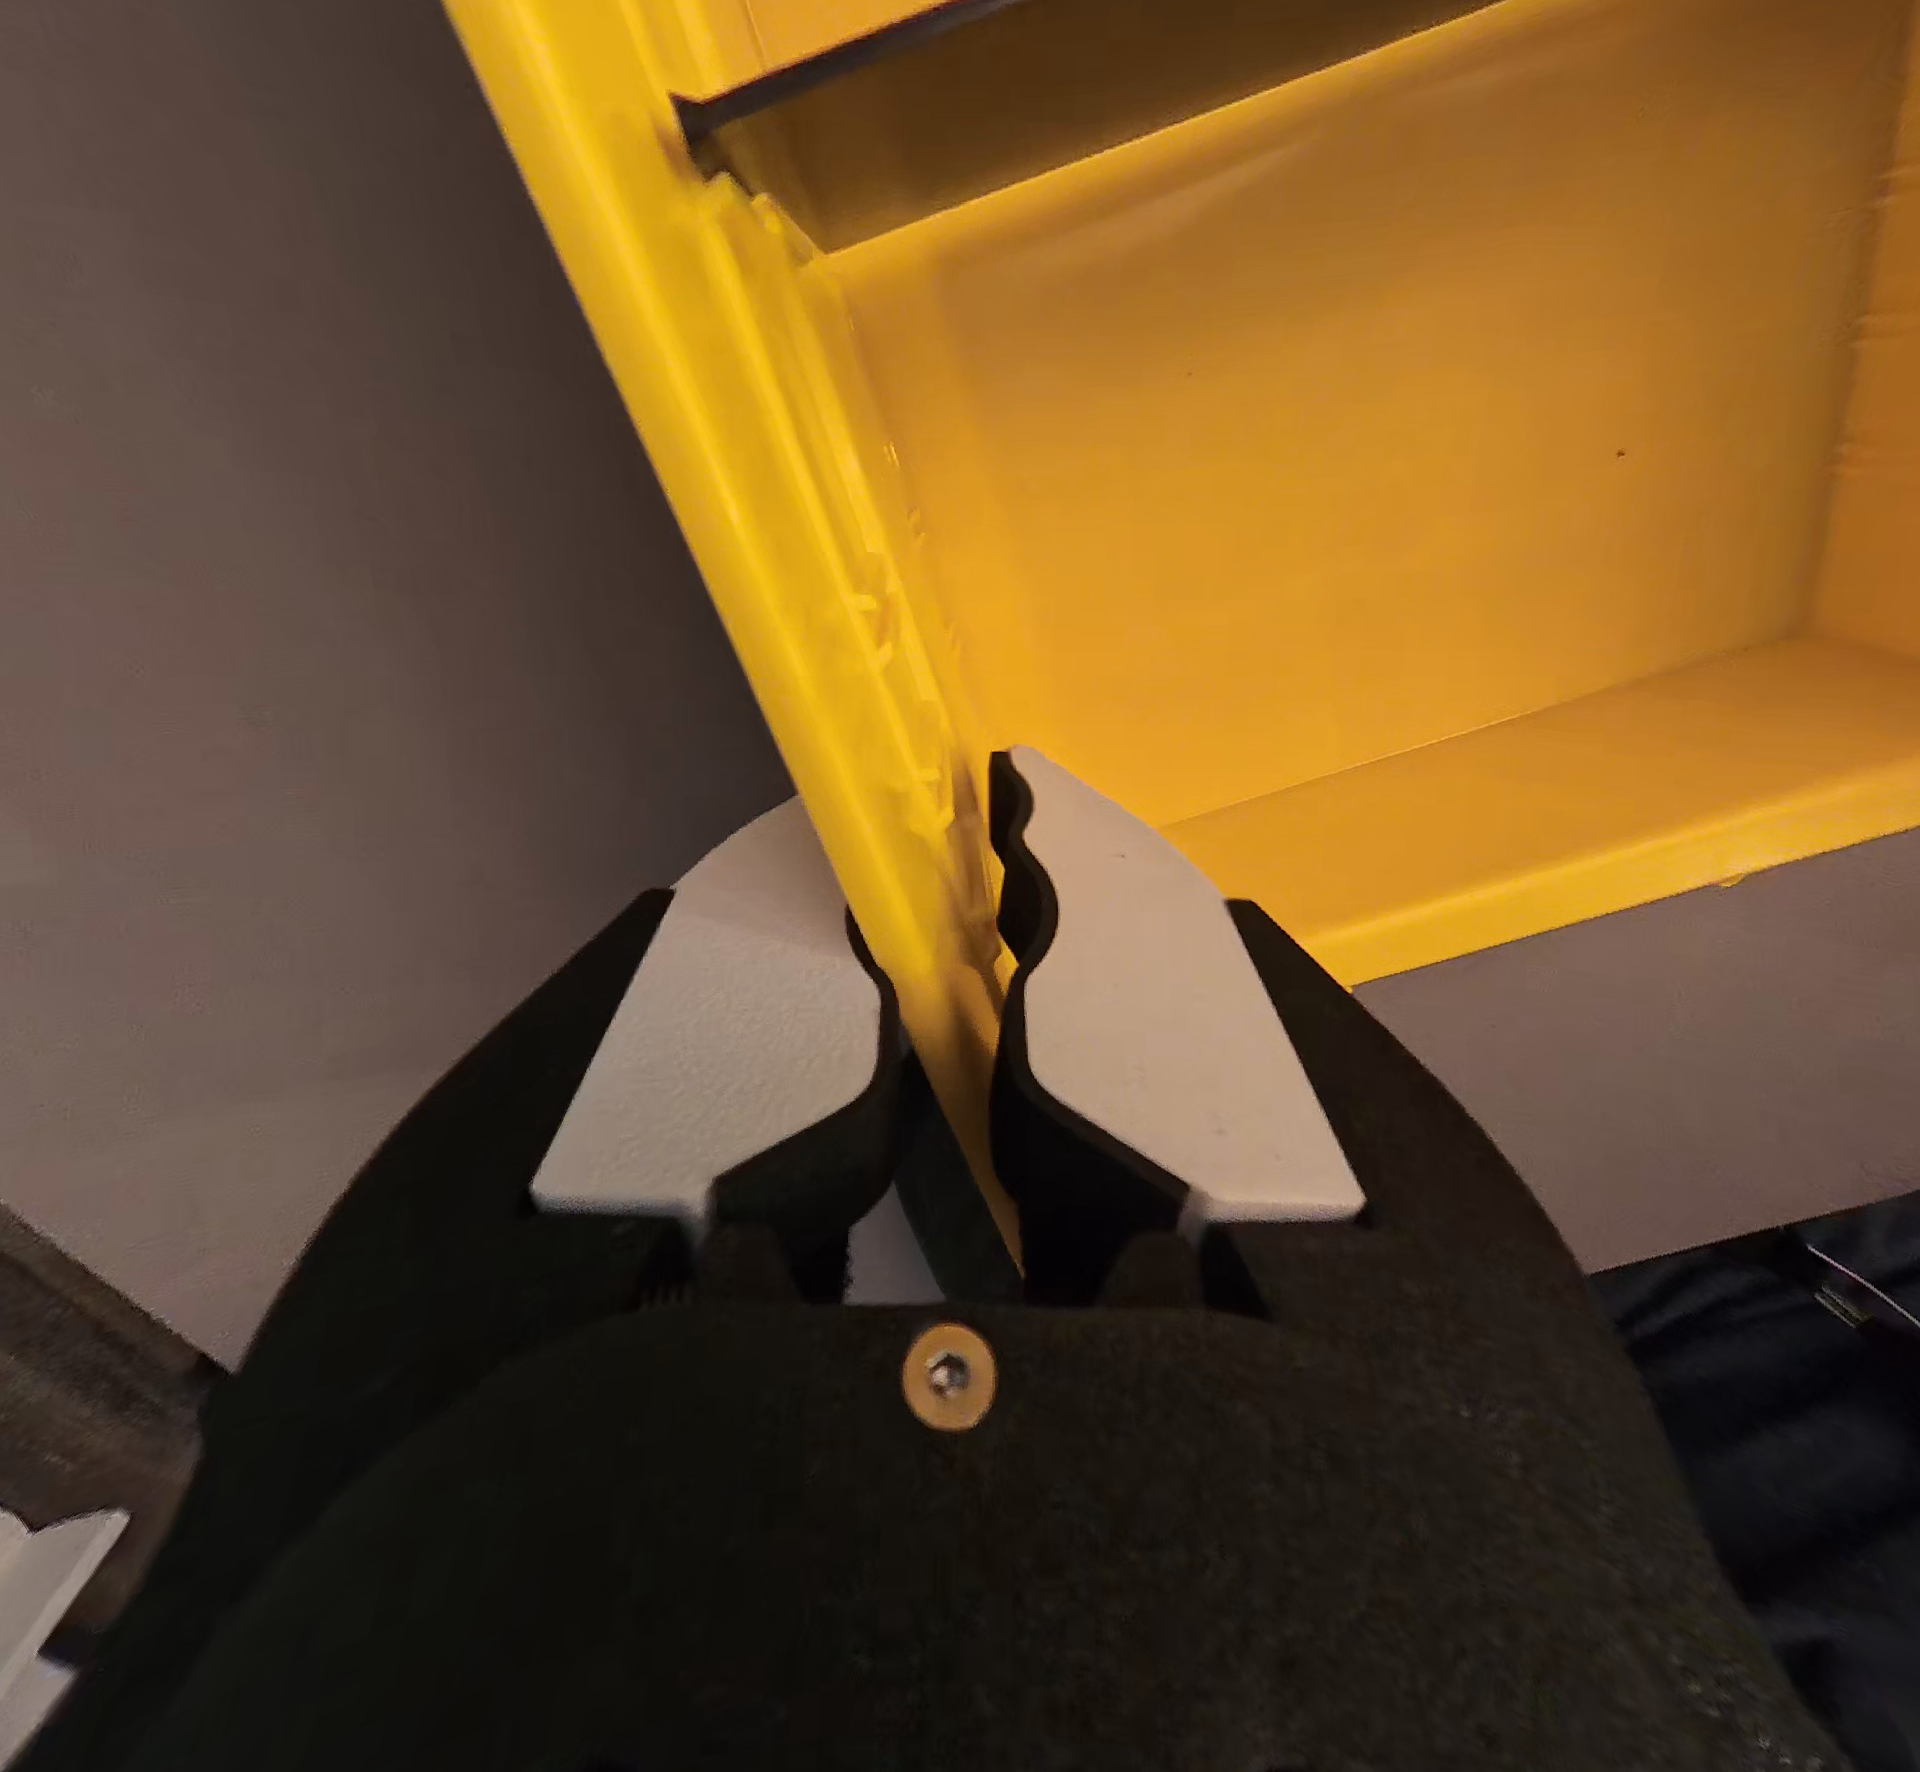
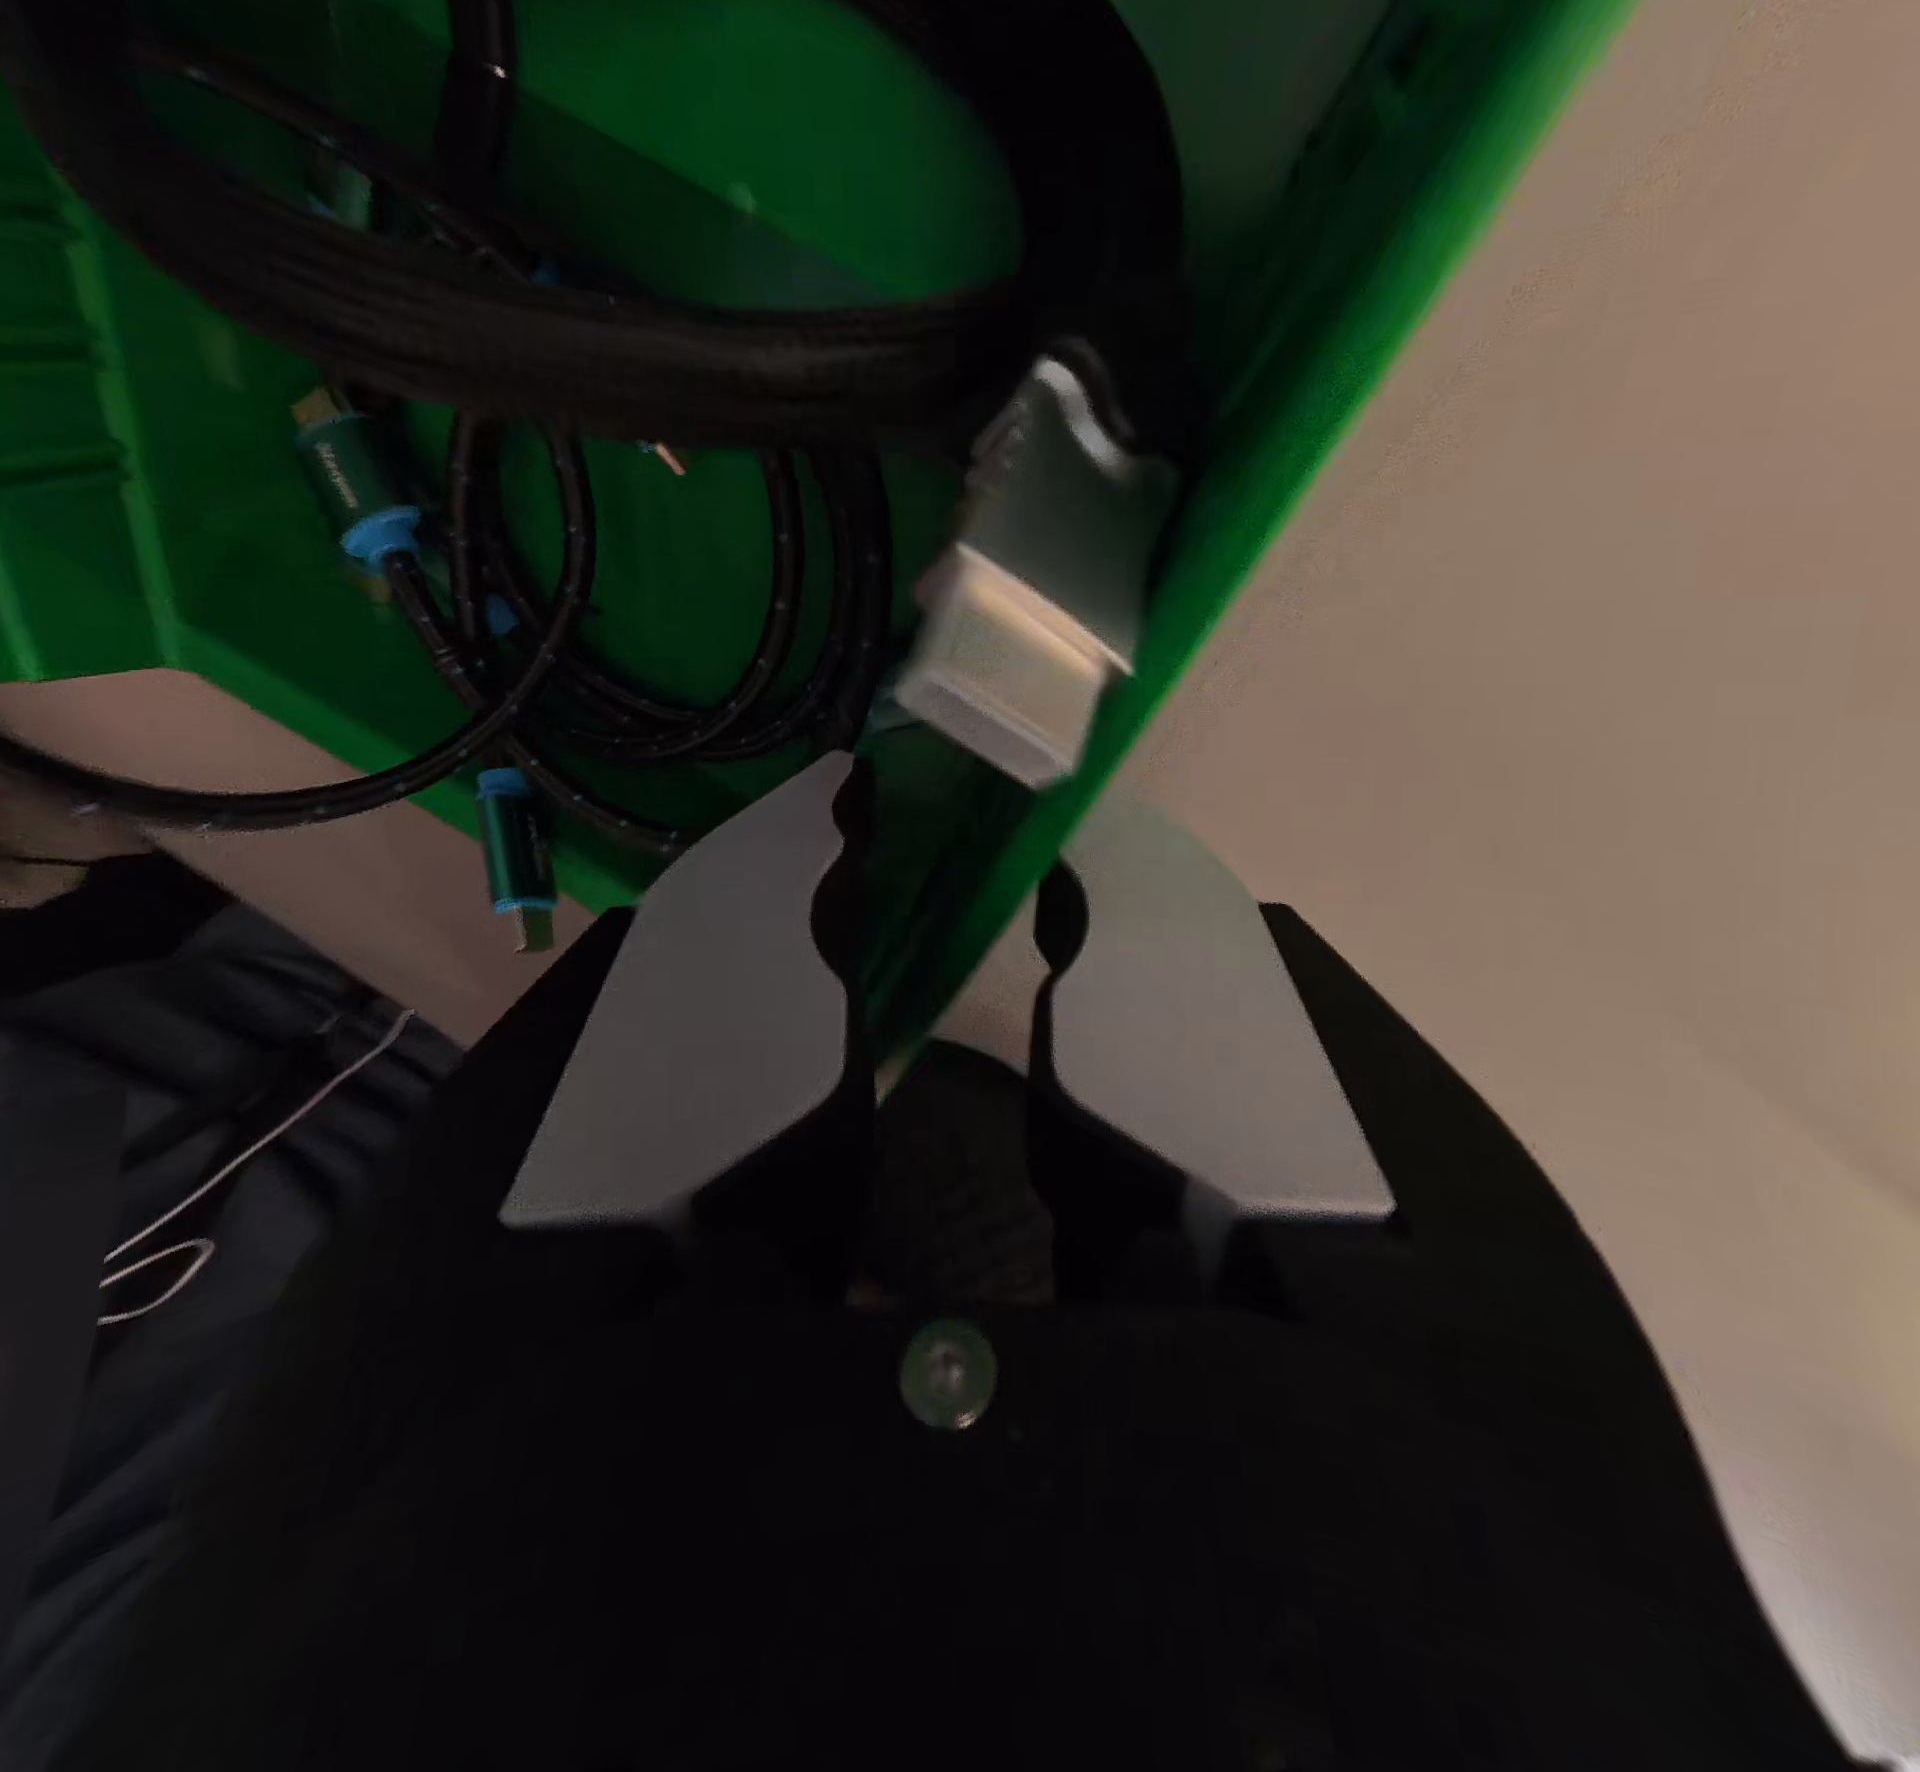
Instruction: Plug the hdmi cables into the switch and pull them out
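Note:
My left gripper [image 1: 935, 849] is shut on the side wall of an empty yellow bin [image 1: 1351, 527], one finger on each side of the wall. My right gripper [image 2: 966, 818] straddles the rim of a green bin [image 2: 1299, 392], and the rim fills the gap between its fingers. Inside the green bin lies a coil of black braided HDMI cable [image 2: 623, 340]. A large grey connector with a silver plug [image 2: 1039, 579] lies just beyond my right fingertips. Thinner cables with blue-collared connectors [image 2: 353, 486] lie to the left, and one connector [image 2: 514, 865] hangs over the bin's edge. No switch is in view.
Both bins rest on a pale table surface [image 2: 1558, 579], which also shows in the left wrist view [image 1: 260, 475]. The yellow bin has a dark divider slat [image 1: 1143, 8] across it. A person's dark clothing [image 2: 156, 1151] shows at the lower left. Left tips to right tips: about 45 cm.

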